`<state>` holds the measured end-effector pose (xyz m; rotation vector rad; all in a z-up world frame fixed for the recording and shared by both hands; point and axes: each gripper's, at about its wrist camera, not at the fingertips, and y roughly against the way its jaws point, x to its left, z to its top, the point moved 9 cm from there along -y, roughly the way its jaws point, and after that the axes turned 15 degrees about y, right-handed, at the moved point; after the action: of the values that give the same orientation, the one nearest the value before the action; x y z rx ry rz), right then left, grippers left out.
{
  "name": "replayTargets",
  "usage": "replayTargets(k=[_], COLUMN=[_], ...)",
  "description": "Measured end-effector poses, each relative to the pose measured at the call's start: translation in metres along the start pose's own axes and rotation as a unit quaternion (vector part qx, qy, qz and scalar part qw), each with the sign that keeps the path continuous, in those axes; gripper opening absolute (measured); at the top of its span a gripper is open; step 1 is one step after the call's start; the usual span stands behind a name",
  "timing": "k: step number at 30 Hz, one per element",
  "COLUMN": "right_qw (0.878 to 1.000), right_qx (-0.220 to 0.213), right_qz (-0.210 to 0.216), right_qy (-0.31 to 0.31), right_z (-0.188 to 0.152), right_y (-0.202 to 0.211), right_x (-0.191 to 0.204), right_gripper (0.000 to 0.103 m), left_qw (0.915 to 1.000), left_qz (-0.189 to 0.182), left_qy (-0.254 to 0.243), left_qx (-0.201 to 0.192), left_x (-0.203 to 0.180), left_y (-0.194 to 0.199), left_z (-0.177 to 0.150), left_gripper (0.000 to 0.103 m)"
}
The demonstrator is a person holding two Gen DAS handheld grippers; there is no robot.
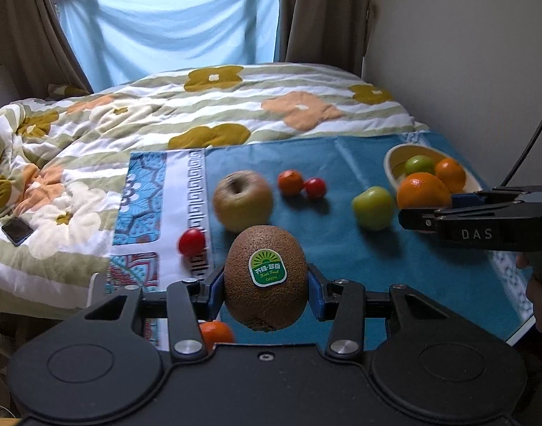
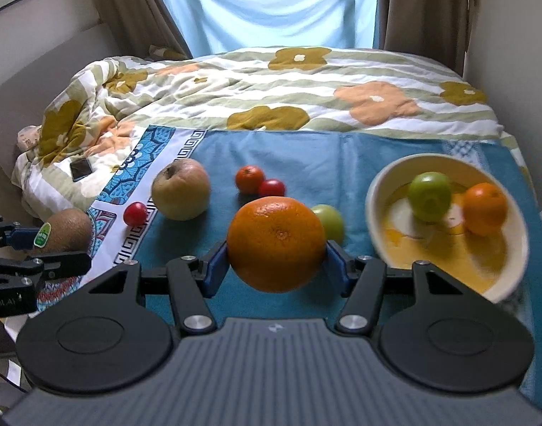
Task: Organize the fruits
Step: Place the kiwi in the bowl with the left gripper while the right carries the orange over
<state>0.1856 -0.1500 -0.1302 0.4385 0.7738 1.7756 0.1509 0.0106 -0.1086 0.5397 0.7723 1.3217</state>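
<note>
The kiwi (image 1: pixel 265 278) carries a green sticker (image 1: pixel 268 268) with Chinese characters above the words "Kiwi Fruit" and "GREEN"; the same sticker shows edge-on in the right wrist view. The left hand-held gripper (image 1: pixel 265 285) has its blue pads closed against both sides of the kiwi, holding it raised above the near edge of the blue cloth (image 1: pixel 342 163) spread on the bed (image 1: pixel 235 106). The right hand-held gripper (image 2: pixel 276 248), whose black body reads "DAS" in the left wrist view, is clamped on a large orange (image 2: pixel 276 243), held level above the cloth just left of the cream bowl (image 2: pixel 374 191). A green fruit (image 2: pixel 429 195) and a small orange (image 2: pixel 484 207) lie in that bowl. On the cloth rest a yellowish apple (image 1: pixel 242 200), a mandarin (image 1: pixel 290 181) touching a red tomato (image 1: pixel 314 188), another green fruit (image 1: pixel 373 207), a second red tomato (image 1: pixel 191 242) on the patterned border, and another mandarin (image 1: pixel 216 333) partly hidden below the left gripper. A phone (image 1: pixel 17 230) lies on the floral quilt (image 1: pixel 75 163).
</note>
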Motion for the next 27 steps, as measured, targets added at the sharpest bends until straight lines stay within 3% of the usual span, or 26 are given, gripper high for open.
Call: replayTargets(k=[12, 27], right_qw=[1.0, 1.0], right_qx=[0.0, 0.009], right_qz=[-0.008, -0.017], right_qy=[-0.001, -0.01], right_z=[-0.034, -0.074], right_y=[0.045, 0.042], right_x=[-0.094, -0.202], right_gripper=[0.073, 0.073], left_qw=[0.9998, 0.9995], left_qz=[-0.012, -0.029], left_qy=[0.009, -0.012], left_qx=[-0.016, -0.003], left_x=[-0.103, -0.215], left_y=[-0.005, -0.078], left_z=[-0.005, -0.01], left_gripper=[0.05, 0.05])
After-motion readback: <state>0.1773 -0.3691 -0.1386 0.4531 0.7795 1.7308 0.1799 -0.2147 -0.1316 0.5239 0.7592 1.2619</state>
